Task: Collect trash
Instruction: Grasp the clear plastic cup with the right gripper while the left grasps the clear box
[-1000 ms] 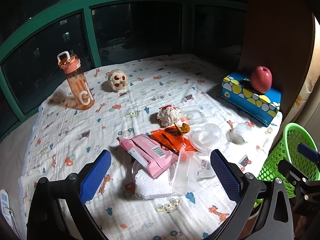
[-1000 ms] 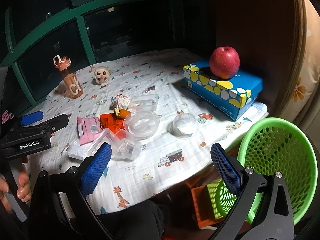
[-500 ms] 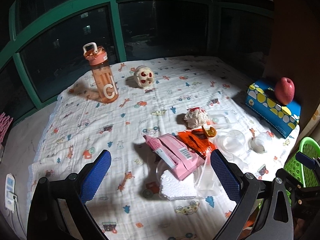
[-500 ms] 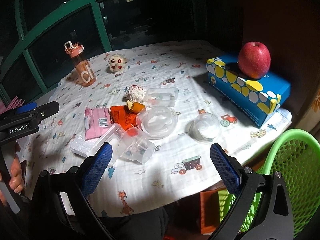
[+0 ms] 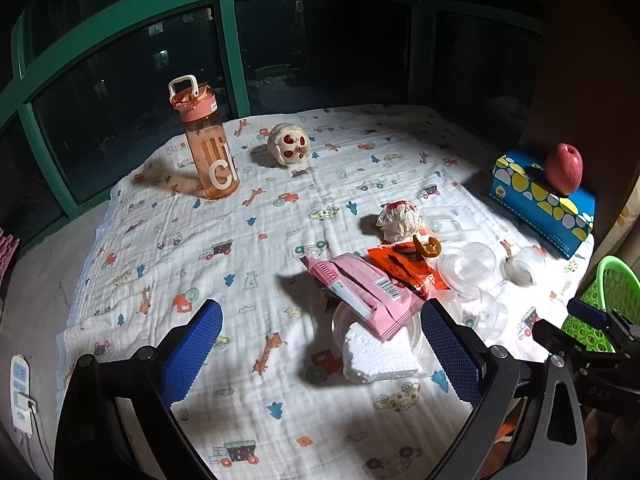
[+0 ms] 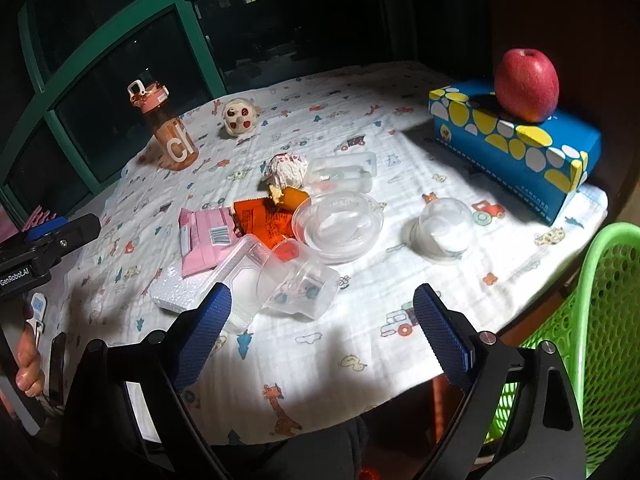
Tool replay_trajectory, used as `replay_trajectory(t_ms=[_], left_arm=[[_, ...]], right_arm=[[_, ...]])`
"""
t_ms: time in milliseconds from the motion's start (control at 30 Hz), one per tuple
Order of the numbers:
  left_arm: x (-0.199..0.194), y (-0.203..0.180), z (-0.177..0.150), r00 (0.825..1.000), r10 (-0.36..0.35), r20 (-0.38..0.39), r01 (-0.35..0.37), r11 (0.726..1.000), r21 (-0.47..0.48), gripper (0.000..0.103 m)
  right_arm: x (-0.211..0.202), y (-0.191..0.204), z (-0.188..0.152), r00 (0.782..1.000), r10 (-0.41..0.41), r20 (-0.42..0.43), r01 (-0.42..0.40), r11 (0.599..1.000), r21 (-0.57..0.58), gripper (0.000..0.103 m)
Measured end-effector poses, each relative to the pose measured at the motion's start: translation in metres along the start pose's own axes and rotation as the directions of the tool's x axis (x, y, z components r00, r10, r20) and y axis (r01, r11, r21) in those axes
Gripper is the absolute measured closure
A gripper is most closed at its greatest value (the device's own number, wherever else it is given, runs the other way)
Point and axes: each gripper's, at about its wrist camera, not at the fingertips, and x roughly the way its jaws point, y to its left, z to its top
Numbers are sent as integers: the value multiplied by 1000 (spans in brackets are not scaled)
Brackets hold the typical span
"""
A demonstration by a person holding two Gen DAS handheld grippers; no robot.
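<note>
— Clear plastic, mostly: a tipped-over cup [image 6: 298,286] lies on the bench [image 6: 400,184] just ahead of the right gripper [image 6: 320,320], a little toward its left finger, and nothing sits between the pads.
— Is that gripper wide?
— Wide, but its jaws are closing at this moment, empty. Beyond the cup sit a domed lid [image 6: 340,224] and a smaller round container [image 6: 442,232], well apart from the fingers.
— And the left gripper [image 5: 320,354]?
— Spread wide too, holding nothing. A white foam block [image 5: 378,354] lies between its fingers in the view, nearer the right one, with a pink wrapper [image 5: 362,294] resting on top and an orange wrapper [image 5: 404,270] just behind.
— Anything further back?
— A crumpled paper ball [image 5: 398,222] past the wrappers. The green basket [image 6: 592,320] stands off the bench edge, to the right of the right gripper.
</note>
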Motion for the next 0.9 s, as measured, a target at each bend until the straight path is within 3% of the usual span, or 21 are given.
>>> replay_trajectory(t_ms=[433,767,900], left_arm=[[23,25,-5,997,-76,-32,76,997,-3,7],[26,26,-7,990,-137,-38,138,990,31,7],[28,21,-9,987,-155,-41,157,986,53,7]], right_arm=[[48,10,-6,997,38,-66,-35,998,54,18],[80,10,-4,990,78,-118,-64,991,119,41],[77,9,-4,991,79,-106,-65,990,127,42]])
